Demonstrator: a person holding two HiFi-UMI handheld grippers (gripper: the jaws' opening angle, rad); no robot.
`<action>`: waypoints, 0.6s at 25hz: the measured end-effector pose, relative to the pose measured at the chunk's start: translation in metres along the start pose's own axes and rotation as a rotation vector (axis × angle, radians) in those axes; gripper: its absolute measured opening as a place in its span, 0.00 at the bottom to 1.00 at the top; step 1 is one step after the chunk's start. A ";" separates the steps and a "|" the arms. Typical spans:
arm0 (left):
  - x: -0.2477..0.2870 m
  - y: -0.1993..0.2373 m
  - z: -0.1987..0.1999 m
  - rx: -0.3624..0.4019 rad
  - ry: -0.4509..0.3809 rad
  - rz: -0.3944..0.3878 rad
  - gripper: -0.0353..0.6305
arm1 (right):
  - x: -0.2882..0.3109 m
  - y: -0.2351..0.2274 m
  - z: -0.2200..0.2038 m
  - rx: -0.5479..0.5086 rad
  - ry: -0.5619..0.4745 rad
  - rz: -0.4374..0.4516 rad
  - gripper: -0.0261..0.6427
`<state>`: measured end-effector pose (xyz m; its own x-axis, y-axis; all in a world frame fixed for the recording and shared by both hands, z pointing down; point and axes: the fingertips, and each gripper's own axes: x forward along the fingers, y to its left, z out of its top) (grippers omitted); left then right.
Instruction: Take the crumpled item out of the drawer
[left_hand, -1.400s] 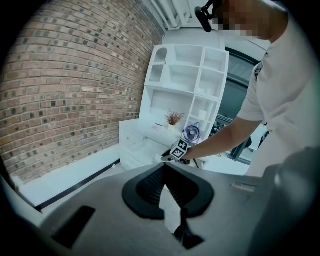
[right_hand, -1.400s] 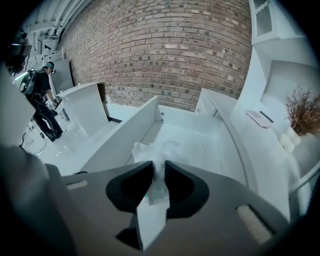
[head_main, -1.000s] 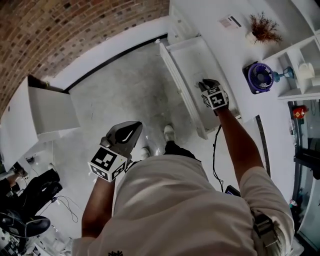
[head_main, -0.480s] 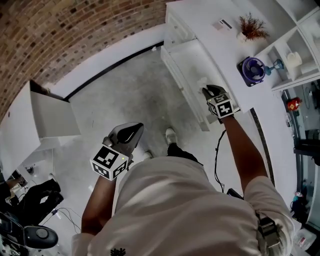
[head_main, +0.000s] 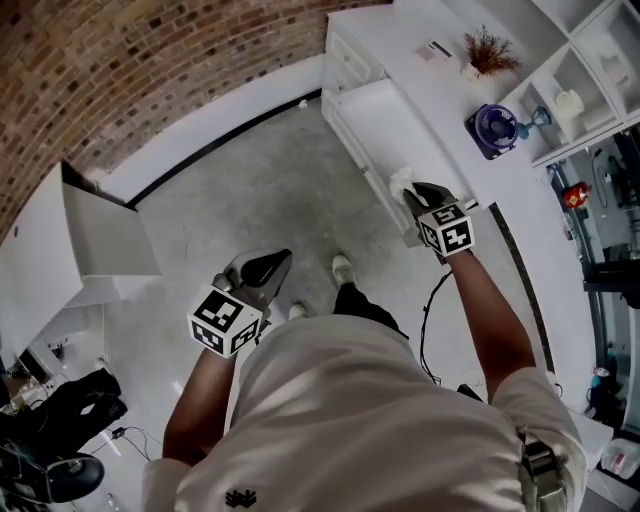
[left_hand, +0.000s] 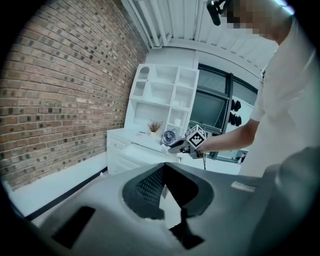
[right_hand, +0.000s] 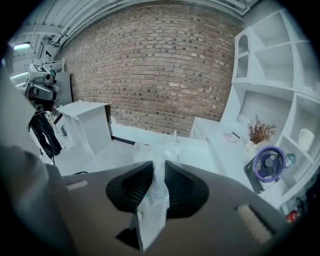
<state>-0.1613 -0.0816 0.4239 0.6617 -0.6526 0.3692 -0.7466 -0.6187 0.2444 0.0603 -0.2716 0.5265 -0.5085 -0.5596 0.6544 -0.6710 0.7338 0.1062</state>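
Note:
My right gripper (head_main: 412, 190) is shut on a white crumpled item (head_main: 401, 180), held over the near end of the open white drawer (head_main: 390, 115). In the right gripper view the crumpled item (right_hand: 158, 187) is pinched between the two dark pads, and its top sticks out past my right gripper (right_hand: 159, 167). My left gripper (head_main: 268, 265) hangs over the grey floor, well left of the drawer, its jaws together on nothing. From the left gripper view, past my left gripper (left_hand: 164, 171), the right gripper (left_hand: 186, 146) shows by the drawer (left_hand: 137, 151).
The drawer belongs to a white cabinet under a counter that carries a purple fan (head_main: 491, 130) and a potted dried plant (head_main: 484, 50), with white shelves (head_main: 585, 75) beside them. A small white cabinet (head_main: 95, 240) stands at the left. The person's shoes (head_main: 341, 268) are on the floor between the grippers.
The right gripper has drawn back toward the drawer's near end, and the white crumpled item now shows in its jaws. The left gripper has hardly moved.

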 end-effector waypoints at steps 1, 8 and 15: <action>-0.004 -0.002 -0.003 -0.001 0.000 -0.005 0.06 | -0.006 0.008 0.001 0.000 -0.006 0.003 0.17; -0.026 -0.013 -0.019 0.004 0.003 -0.027 0.06 | -0.042 0.060 0.009 0.005 -0.046 0.024 0.17; -0.035 -0.023 -0.027 0.008 -0.001 -0.042 0.06 | -0.070 0.093 0.013 0.005 -0.064 0.041 0.17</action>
<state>-0.1691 -0.0330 0.4296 0.6924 -0.6266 0.3577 -0.7177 -0.6492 0.2520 0.0267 -0.1691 0.4811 -0.5689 -0.5529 0.6089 -0.6514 0.7549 0.0769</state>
